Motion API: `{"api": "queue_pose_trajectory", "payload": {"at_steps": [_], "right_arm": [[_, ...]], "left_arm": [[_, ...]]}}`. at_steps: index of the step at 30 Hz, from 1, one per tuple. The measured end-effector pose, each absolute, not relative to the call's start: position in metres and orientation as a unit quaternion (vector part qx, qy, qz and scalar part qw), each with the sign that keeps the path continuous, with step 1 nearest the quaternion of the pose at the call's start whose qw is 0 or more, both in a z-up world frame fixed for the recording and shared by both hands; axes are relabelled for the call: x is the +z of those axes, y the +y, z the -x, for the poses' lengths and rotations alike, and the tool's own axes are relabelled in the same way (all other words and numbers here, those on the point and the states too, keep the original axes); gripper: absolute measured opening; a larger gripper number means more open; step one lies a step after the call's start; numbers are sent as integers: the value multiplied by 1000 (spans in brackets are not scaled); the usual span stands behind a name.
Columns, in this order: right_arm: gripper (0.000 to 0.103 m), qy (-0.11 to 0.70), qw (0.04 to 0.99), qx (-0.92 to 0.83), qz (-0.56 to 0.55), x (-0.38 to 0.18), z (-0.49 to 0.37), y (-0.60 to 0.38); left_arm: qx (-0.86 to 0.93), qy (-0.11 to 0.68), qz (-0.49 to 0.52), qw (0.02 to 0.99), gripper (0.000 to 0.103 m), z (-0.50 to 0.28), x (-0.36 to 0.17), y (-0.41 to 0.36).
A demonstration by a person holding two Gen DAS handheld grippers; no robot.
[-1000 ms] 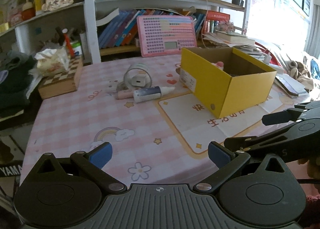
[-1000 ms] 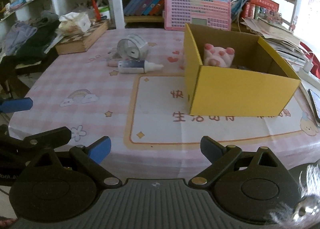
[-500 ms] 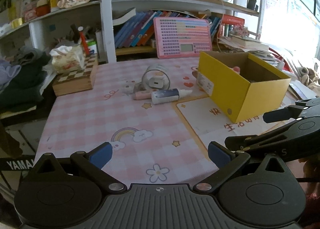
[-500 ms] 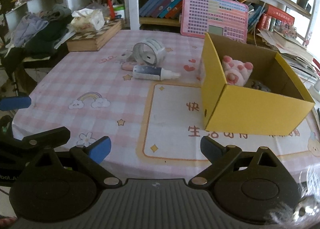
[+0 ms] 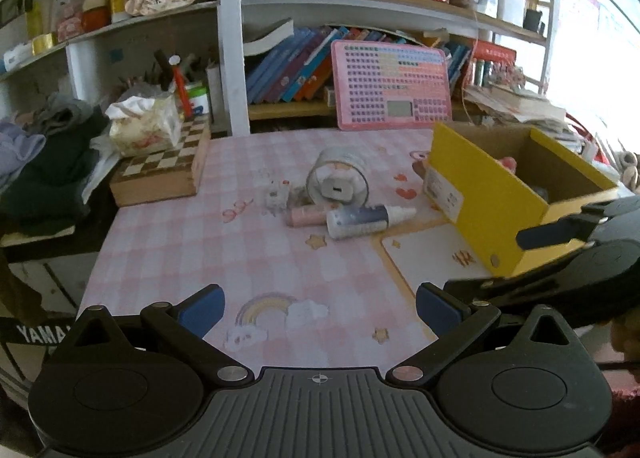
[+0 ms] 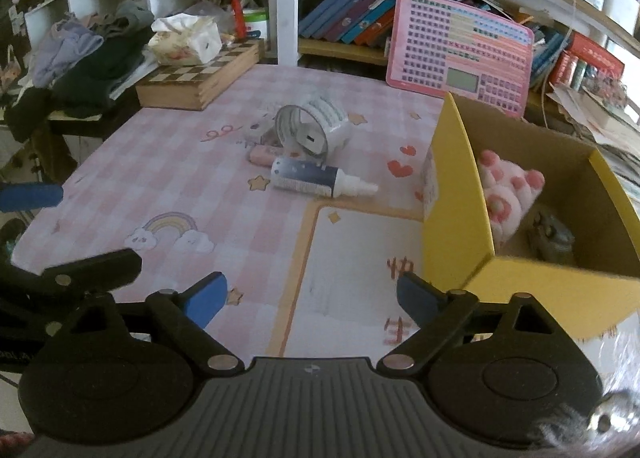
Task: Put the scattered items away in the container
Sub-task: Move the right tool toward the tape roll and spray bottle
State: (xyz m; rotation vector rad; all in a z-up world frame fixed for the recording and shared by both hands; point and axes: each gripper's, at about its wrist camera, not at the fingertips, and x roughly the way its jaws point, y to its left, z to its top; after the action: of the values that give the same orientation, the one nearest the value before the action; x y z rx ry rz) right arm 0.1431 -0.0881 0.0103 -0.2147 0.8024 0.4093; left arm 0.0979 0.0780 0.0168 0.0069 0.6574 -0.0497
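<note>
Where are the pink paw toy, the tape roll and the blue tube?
pink paw toy [image 6: 505, 194]: right wrist view, on its fluffy middle.
tape roll [image 6: 324, 120]: right wrist view, on its outer band.
blue tube [image 6: 306, 177]: right wrist view, on its body.

Both wrist cameras look forward and downward along their own fingers from the near edge of the tabletop [image 5: 168, 242] toward the far bookshelf [image 6: 360, 18], the left view set leftward, the right nearer the yellow box [image 6: 452, 218], both sharing the mid-table clutter.

Both my tools angled downward: left tool [image 5: 318, 308] spread wide, empty; right tool [image 6: 312, 298] just narrowing slightly, nothing between its jaws.
</note>
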Motion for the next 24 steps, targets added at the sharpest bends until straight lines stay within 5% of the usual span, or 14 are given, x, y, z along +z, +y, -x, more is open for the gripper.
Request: {"api": "queue_pose_trajectory", "payload": {"at_steps": [24], "right_arm": [[86,392,870,237,184,-30,-261,-26]], "left_arm": [[43,342,41,938,103,-165,13,104]]}}
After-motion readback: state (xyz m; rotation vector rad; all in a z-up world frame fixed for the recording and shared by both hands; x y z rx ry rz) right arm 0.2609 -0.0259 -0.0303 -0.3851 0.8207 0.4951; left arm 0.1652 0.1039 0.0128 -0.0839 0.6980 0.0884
